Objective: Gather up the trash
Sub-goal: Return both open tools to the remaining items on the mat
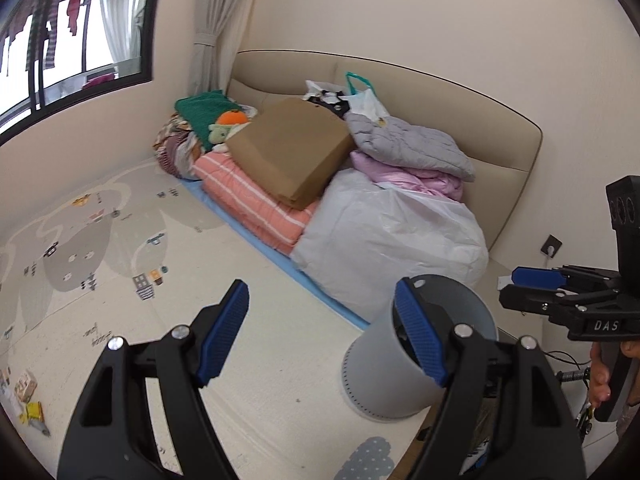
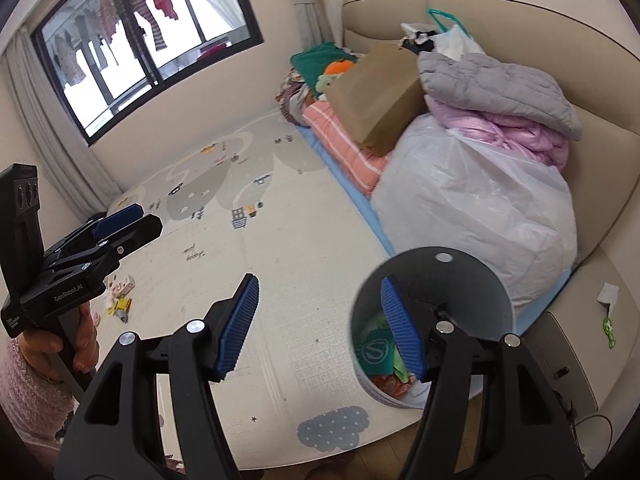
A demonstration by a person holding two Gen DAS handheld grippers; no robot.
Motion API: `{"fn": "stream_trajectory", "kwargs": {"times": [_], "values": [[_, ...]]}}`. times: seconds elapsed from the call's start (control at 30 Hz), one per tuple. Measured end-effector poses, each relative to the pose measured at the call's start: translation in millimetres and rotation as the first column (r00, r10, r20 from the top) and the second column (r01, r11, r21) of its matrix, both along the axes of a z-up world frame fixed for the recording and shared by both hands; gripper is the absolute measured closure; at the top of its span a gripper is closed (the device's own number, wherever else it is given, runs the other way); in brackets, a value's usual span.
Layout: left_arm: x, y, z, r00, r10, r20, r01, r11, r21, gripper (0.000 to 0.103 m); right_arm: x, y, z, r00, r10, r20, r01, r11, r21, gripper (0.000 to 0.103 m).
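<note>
A grey round trash bin [image 1: 400,368] stands on the play mat; in the right wrist view the bin [image 2: 472,280] holds wrappers and paper [image 2: 380,356]. My left gripper [image 1: 320,332] is open and empty, its right finger in front of the bin rim. My right gripper [image 2: 320,328] is open and empty, held above the bin's left side. Small scraps of trash [image 1: 28,400] lie on the mat at the far left; they also show in the right wrist view [image 2: 118,300], just beyond the left gripper [image 2: 120,220].
A beige sofa [image 1: 500,148] holds folded blankets, a brown paper bag [image 1: 292,144] and a big white plastic bag [image 2: 480,216]. A window [image 2: 140,40] is on the far wall. A grey cloud-shaped patch [image 2: 334,426] is printed on the mat's near edge.
</note>
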State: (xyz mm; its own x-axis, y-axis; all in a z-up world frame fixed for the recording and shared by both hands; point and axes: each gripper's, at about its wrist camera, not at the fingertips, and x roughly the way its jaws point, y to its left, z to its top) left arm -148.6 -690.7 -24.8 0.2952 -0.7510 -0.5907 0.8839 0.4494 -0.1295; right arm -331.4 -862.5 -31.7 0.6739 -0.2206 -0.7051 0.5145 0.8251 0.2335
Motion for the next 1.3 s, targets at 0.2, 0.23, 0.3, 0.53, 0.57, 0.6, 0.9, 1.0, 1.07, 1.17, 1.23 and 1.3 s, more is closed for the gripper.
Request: {"fn": "stream_trajectory", "kwargs": {"times": [0.2,0.23,0.3,0.53,0.57,0.6,0.9,1.0,1.07,1.17,1.23,1.3], "values": [[43.9,87.5,3.9,0.976,0.217,-0.004,-0.217,0.976,-0.007,0.027,77.5,58.0,2.6,0.979,0.202,-0.004,-0.202,0.979,-0.005,0.041],[50.3,103.6,4.4,0.967,0.253,-0.006,-0.253,0.967,-0.008,0.027,89.9,69.7,2.8,0.972,0.236,-0.005,-0.236,0.972,-0.005,0.041],[63.2,137.7,4.3,0.945,0.326,-0.013,-0.326,0.945,-0.010,0.027,116.4,95.2,3.2,0.952,0.306,-0.008,-0.306,0.952,-0.006,0.041],[96.8,261.4,4.1,0.818,0.573,0.036,-0.574,0.819,0.011,0.027,211.3,203.6,5.0,0.844,0.536,-0.011,-0.536,0.844,-0.005,0.041],[101.4,279.7,3.5,0.797,0.603,0.044,-0.604,0.797,0.016,0.026,223.6,221.7,4.8,0.823,0.567,-0.010,-0.567,0.823,-0.006,0.041],[105.4,297.4,2.5,0.775,0.630,0.046,-0.631,0.776,0.020,0.026,236.7,239.9,4.8,0.802,0.598,-0.012,-0.598,0.802,-0.009,0.041],[144.6,445.4,-15.6,0.601,0.799,0.003,-0.798,0.600,0.050,0.025,344.7,410.2,-4.1,0.605,0.795,-0.048,-0.796,0.604,-0.039,0.040],[160.8,485.7,-27.1,0.559,0.829,-0.016,-0.826,0.559,0.068,0.025,376.0,458.2,-10.6,0.556,0.829,-0.061,-0.831,0.554,-0.042,0.040],[173.3,507.3,-35.7,0.533,0.846,-0.028,-0.842,0.533,0.081,0.025,395.6,488.1,-18.1,0.525,0.848,-0.070,-0.851,0.523,-0.042,0.040],[192.8,533.9,-51.8,0.500,0.865,-0.043,-0.859,0.501,0.106,0.025,424.6,524.8,-32.4,0.479,0.873,-0.094,-0.878,0.476,-0.054,0.040],[203.1,550.9,-63.3,0.480,0.875,-0.063,-0.867,0.484,0.115,0.025,442.8,543.7,-44.5,0.450,0.886,-0.113,-0.893,0.445,-0.064,0.040],[216.3,560.9,-74.5,0.463,0.883,-0.077,-0.875,0.469,0.123,0.025,460.7,555.2,-58.2,0.426,0.895,-0.129,-0.905,0.421,-0.063,0.040]]}}
